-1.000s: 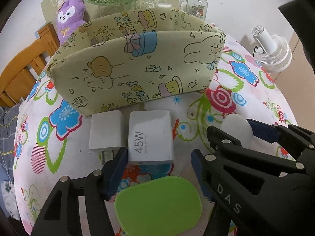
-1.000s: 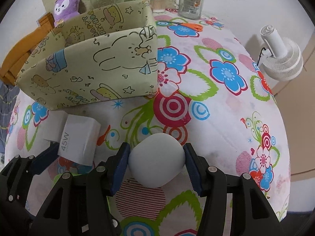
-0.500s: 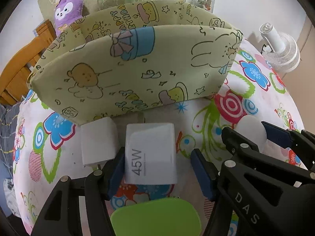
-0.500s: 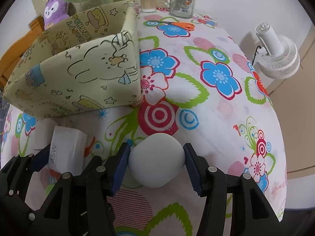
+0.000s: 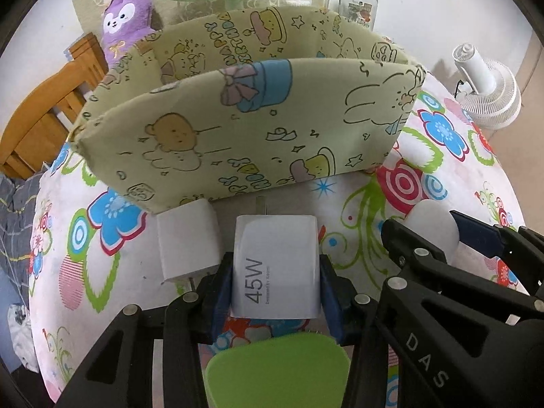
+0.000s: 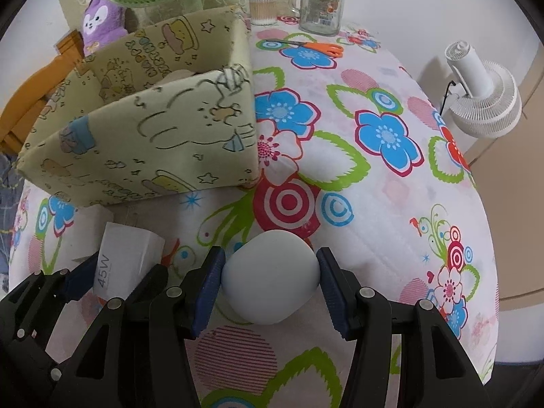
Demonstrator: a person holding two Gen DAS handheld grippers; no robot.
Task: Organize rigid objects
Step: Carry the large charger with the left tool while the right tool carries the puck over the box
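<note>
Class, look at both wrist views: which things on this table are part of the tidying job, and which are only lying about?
Part of the job:
- 45W charger, left gripper jaws closing around it
- white rounded object, in right gripper
- small white plug
- cartoon-print fabric box

Lying about:
- orange scissors
- glass jar
- purple plush toy
- white fan

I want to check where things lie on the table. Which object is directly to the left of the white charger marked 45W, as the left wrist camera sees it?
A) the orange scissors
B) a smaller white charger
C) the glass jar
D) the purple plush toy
B: in the left wrist view a smaller white charger lies on the tablecloth just left of the 45W charger, in front of the fabric box.
</note>
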